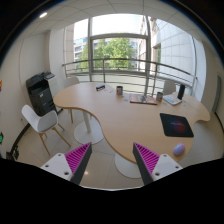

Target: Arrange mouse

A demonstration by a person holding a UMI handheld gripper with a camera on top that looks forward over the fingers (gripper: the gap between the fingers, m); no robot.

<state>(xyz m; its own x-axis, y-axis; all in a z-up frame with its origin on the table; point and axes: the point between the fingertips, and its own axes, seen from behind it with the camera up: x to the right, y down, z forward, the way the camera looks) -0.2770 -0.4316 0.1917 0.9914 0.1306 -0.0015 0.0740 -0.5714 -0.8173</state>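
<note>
A small light purple mouse (179, 150) lies near the front right edge of the curved wooden table (125, 115), just in front of a black mouse pad (176, 124) with a pink mark. My gripper (113, 160) is held high and well back from the table, open and empty, with its magenta pads (78, 158) wide apart. The mouse sits just to the right of the right finger (148, 158), far beyond it.
A white chair (42, 122) stands left of the table. A black printer on a cabinet (41, 93) stands at the left wall. A laptop (173, 98) and small items lie on the far side of the table. The round white table base (128, 166) shows between the fingers. Windows are behind.
</note>
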